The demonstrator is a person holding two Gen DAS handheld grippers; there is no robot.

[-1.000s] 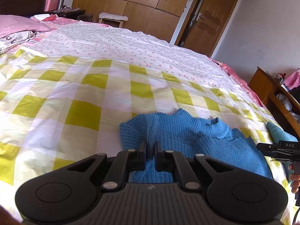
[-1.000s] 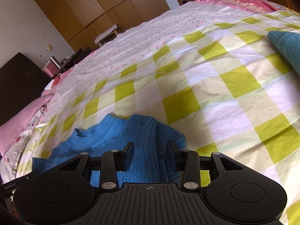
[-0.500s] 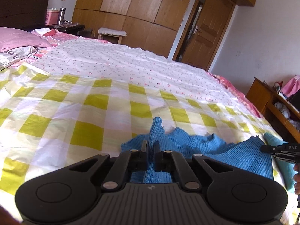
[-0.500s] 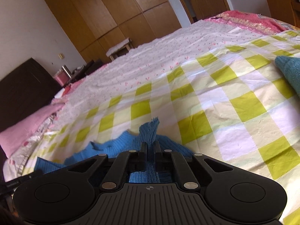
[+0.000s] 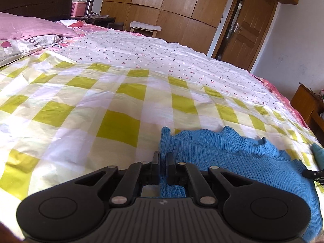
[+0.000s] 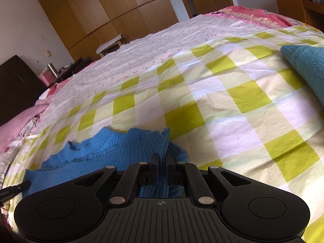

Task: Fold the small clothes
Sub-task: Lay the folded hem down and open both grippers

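Note:
A small blue knitted sweater lies on the green-checked bedsheet. My left gripper is shut on the sweater's left corner, and the knit sticks up between its fingers. In the right wrist view the same sweater spreads to the left, and my right gripper is shut on its right corner. The pinched edge is stretched between the two grippers, raised a little off the sheet. The tip of the other gripper shows at each view's edge.
A teal folded garment lies on the sheet to the right. Pink pillows rest at the bed's left end. Beyond the bed stand a wooden wardrobe, a door and a stool. A wooden side cabinet is at the right.
The right gripper has shut on the sweater's right corner. Both grippers lifted their corners, then came back down, and the edge now runs stretched between them.

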